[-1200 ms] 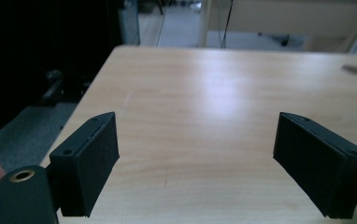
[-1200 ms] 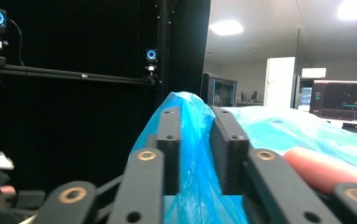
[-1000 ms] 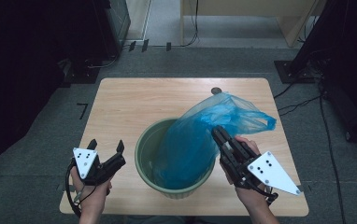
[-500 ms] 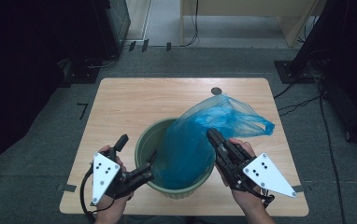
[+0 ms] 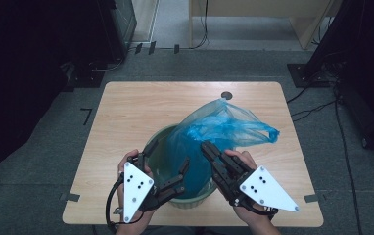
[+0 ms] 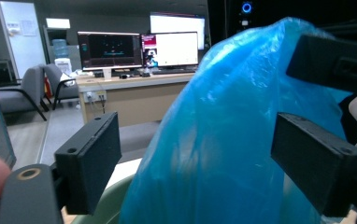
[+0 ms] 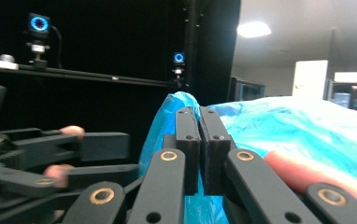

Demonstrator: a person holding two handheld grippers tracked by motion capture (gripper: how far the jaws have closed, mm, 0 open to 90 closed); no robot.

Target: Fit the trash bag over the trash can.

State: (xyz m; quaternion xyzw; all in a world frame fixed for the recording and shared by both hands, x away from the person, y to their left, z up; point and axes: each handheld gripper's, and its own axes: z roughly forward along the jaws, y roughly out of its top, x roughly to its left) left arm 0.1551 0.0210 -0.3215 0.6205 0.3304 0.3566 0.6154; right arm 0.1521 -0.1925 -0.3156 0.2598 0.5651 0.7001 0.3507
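thin glossy plastic against matt surfaces

my blue bag (image 5: 224, 128) is crinkly, shiny film; the green bin (image 5: 161, 152) looks smooth plastic, the table (image 5: 141, 110) pale matt wood.

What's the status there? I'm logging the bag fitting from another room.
Right tongs shut on the thin blue plastic bag. Left tongs open, jaws just closing, astride the bag at the round green bin rim. Nothing in the way.
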